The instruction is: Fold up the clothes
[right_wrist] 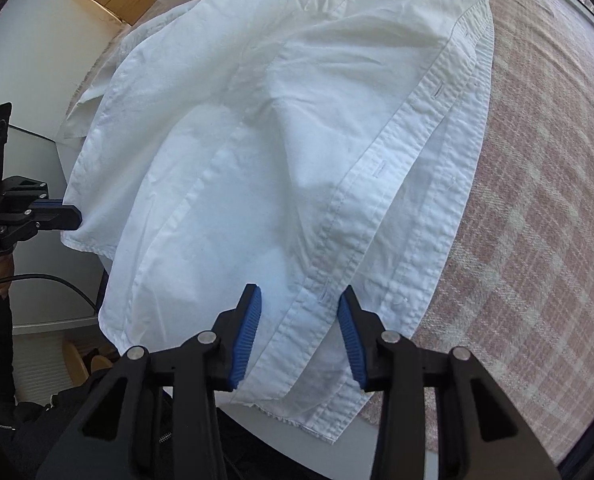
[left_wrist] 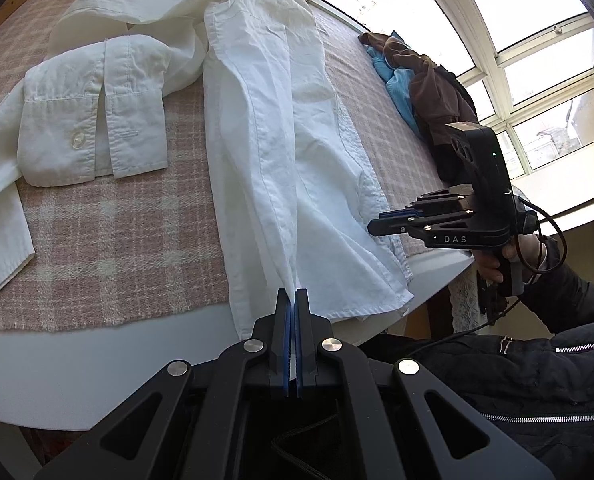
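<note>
Through the left wrist camera, a white shirt (left_wrist: 281, 152) lies spread along a pink checked cloth (left_wrist: 109, 240) that covers the table (left_wrist: 77, 376), its hem end nearest the camera and hanging a little past the cloth's near edge. The left gripper (left_wrist: 295, 296) is clenched on a raised fold of the shirt near that hem, the blue pads pressed together with the fabric pinched between them. One sleeve, its buttoned cuff (left_wrist: 93, 136) lying flat, is thrown out to the left of the shirt body on the cloth. Beyond the shirt, to its right at the far side of the cloth, sits a heap of brown and blue clothes (left_wrist: 421, 76) by the window. The right gripper (left_wrist: 377, 226), held by a hand (left_wrist: 497, 264) in a dark sleeve, hovers just at the shirt's right edge; from here I cannot tell how its jaws stand. Through the right wrist camera, the shirt (right_wrist: 297, 120) fills the view, button placket (right_wrist: 377, 184) running up its right side, the checked cloth (right_wrist: 537, 200) to the right of it. The right gripper (right_wrist: 300, 300) is released, its jaws spread wide on either side of the placket at the hem. At the shirt's left edge the left gripper (right_wrist: 73, 214) grips the fabric.
</note>
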Tool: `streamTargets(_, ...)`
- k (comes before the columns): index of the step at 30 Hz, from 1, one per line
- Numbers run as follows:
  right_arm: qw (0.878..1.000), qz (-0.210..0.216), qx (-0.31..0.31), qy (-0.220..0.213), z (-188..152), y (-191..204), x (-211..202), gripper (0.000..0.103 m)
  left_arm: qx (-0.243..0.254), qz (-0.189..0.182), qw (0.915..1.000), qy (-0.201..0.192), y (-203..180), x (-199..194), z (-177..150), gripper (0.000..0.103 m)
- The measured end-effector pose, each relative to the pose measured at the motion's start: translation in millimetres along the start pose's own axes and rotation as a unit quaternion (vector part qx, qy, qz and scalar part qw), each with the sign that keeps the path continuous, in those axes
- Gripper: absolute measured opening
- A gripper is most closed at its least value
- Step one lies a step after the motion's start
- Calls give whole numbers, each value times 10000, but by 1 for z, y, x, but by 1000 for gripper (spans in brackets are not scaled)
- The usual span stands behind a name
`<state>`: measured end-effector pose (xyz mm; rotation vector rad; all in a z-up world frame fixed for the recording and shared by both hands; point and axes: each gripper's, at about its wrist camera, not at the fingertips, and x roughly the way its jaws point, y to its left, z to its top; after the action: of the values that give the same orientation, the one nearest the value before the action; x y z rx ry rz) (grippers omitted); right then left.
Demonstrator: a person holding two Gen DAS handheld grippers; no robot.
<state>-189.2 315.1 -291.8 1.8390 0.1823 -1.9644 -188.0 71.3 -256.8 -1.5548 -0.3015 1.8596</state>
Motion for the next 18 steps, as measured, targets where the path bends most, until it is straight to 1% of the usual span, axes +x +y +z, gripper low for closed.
streamTargets(1,9999,80,87,13,0,-2,1,3,37,-5,10000,14,0,0,0,1)
streamTargets(3,9983,434,384,41,1,-11,0,3,72,7,10000,26,1,-2,1,1)
streamTargets(4,9970,537,554,28,1,-16,-3,3,91,-3,10000,25,0,-3,1,1)
streamTargets(8,9938,782,761,-189,-1,-20,-27,2,174,-3,9998,9,0,-6,2,1)
streamTargets(10,9940,753,730,-324,-2,-18,-36,2,172,-8,9999,10,2,-7,2,1)
streamTargets(11,9953,610,674,-327,-3,-16,-37,2,152,-40,9999,7,2,-7,2,1)
streamTargets(12,9964,476,626,-326,-3,-15,-38,2,130,-72,9999,4,2,-7,2,1)
streamTargets(14,9961,421,744,-217,10,-29,-43,2,124,-233,9996,-26,-3,-8,2,1)
streamTargets(15,9963,398,743,-183,9,-30,-48,2,136,-242,9996,0,-4,-6,2,1)
streamTargets(18,9959,-47,802,-409,9,-39,-68,2,176,-257,9995,87,-7,1,2,1)
